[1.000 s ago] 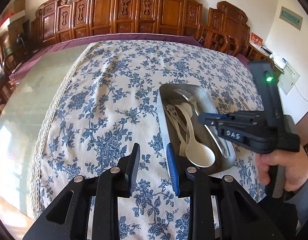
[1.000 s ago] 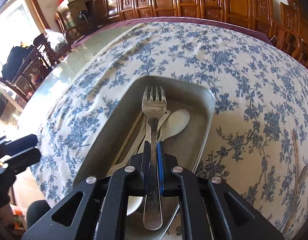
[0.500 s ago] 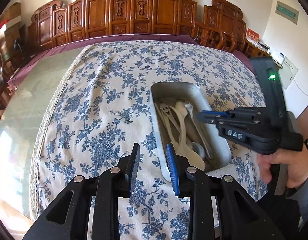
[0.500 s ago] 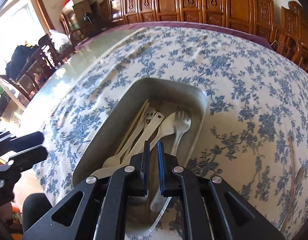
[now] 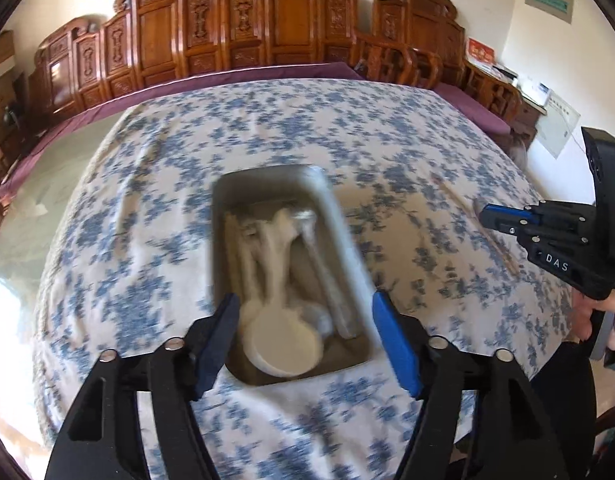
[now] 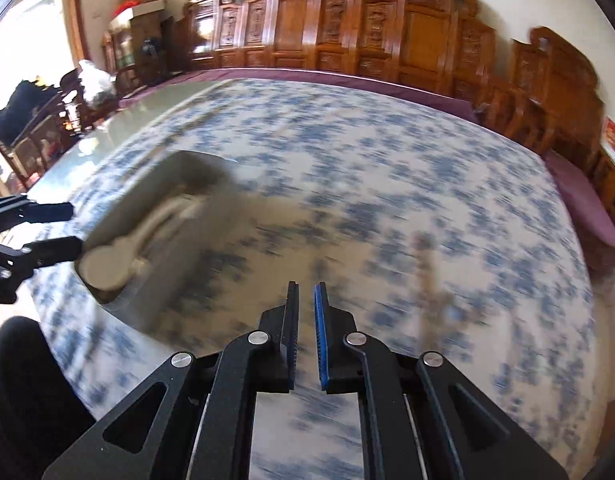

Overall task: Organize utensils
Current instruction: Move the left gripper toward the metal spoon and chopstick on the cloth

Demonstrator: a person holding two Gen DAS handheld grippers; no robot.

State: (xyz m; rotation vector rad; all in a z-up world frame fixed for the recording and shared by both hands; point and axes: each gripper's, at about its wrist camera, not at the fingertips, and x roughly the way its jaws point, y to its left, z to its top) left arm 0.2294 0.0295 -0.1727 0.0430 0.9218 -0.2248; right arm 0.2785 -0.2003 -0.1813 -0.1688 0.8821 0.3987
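Observation:
A metal tray (image 5: 267, 174) lies on the flowered cloth and holds a white spoon (image 5: 281, 344), pale utensils and a metal fork (image 5: 327, 280), all blurred. My left gripper (image 5: 303, 299) hangs over the tray's near end. Its jaws are opening wide, one on each side of the spoon's bowl, and the pads press on nothing. My right gripper (image 6: 306, 286) is over bare cloth to the right of the tray (image 6: 179, 264), shut to a narrow slit with nothing in it. It also shows from the side as the right gripper (image 5: 485, 214). The left gripper (image 6: 73, 228) shows at the left edge.
A thin brownish utensil (image 6: 427, 272), blurred, lies on the cloth ahead and right of my right gripper. Carved wooden chairs (image 5: 283, 20) line the table's far side. A glass-topped strip (image 5: 39, 184) runs left of the cloth. A hand (image 5: 611, 312) holds the right gripper.
The fork that my right gripper held now lies in the tray, and that gripper has swung right, off the tray. My left gripper has slid over the tray's near end and opened wide.

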